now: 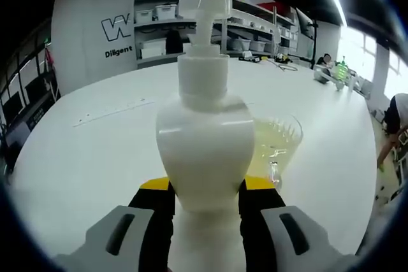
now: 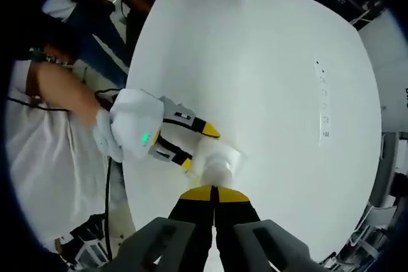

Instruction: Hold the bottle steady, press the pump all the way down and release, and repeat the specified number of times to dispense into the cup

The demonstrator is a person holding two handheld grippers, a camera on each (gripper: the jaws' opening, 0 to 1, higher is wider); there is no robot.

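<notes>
Left gripper (image 1: 205,199) clamps bottle (image 1: 205,144) body, steadies it mid-surface (image 1: 95,157). Right gripper (image 2: 215,193), jaws together, sits atop pump (image 1: 205,6) for straight downward press. Cup (image 1: 277,141) just beside bottle, catches output.

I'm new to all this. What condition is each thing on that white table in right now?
Bottle: upright, clamped between the left tool's jaws.
Pump: right tool's yellow tip resting on top; how far down, cannot tell.
Cup: upright beside the bottle, some yellowish liquid inside.
Right tool: jaws closed together, above the pump.
Table: white, bare around the bottle.
</notes>
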